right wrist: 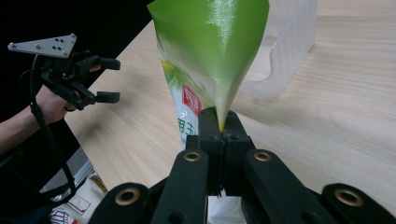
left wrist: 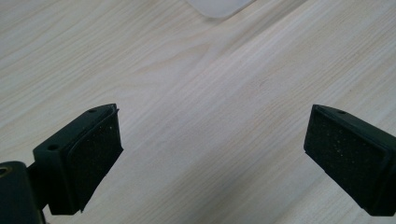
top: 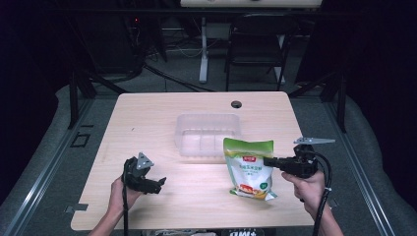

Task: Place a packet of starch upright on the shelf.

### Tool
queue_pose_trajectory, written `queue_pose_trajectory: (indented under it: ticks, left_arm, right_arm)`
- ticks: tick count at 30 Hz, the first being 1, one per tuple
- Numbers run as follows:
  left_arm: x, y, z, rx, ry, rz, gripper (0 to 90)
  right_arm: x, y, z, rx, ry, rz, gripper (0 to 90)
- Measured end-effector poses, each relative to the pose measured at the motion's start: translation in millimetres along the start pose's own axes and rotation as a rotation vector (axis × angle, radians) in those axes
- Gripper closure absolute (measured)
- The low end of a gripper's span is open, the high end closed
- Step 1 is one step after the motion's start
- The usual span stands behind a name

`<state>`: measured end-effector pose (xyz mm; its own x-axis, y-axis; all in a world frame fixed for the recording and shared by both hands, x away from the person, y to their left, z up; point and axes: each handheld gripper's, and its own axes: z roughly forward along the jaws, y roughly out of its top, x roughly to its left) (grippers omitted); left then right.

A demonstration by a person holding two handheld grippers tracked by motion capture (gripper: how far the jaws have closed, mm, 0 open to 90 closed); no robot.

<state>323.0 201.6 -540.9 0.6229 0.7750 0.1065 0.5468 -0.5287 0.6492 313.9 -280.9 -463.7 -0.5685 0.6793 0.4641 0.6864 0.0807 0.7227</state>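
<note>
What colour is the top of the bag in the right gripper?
Green, over a white printed front; the bag shows best in the right gripper view.

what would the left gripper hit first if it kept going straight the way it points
Probably the bare wooden table: the open left gripper tilts down at it, with the clear plastic bin farther ahead. Depth is uncertain.

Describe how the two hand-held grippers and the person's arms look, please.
Both are black. The left hand-held gripper has two blocky jaws with flat, rough, speckled pads, and a grey three-cornered plate with small holes on top. The right hand-held gripper has linked black arms with brass-coloured pivot rings and a grey plate too. A black cable trails from each. The forearms are bare; no sleeves show.
</note>
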Motion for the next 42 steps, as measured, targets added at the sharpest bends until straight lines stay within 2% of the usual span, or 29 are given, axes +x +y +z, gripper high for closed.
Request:
queue_pose_trajectory:
  ticks: [5,6,18,42]
  left_arm:
    - [0.3,-0.2,0.4,0.003,0.007,0.003,3.9]
    - [0.1,-0.1,0.0,0.003,0.004,-0.001,4.0]
    - [0.3,-0.2,0.0,0.002,0.002,-0.002,3.8]
    - [0.3,-0.2,0.9,0.003,0.005,0.000,3.8]
  right_arm:
    - [2.8,0.5,1.0,-0.009,0.013,0.002,89.8]
    - [3.4,1.0,1.5,-0.007,0.027,-0.004,89.9]
    - [13.4,5.2,2.5,-0.008,0.005,-0.034,90.0]
    - [21.3,9.8,1.8,-0.031,0.010,-0.036,90.0]
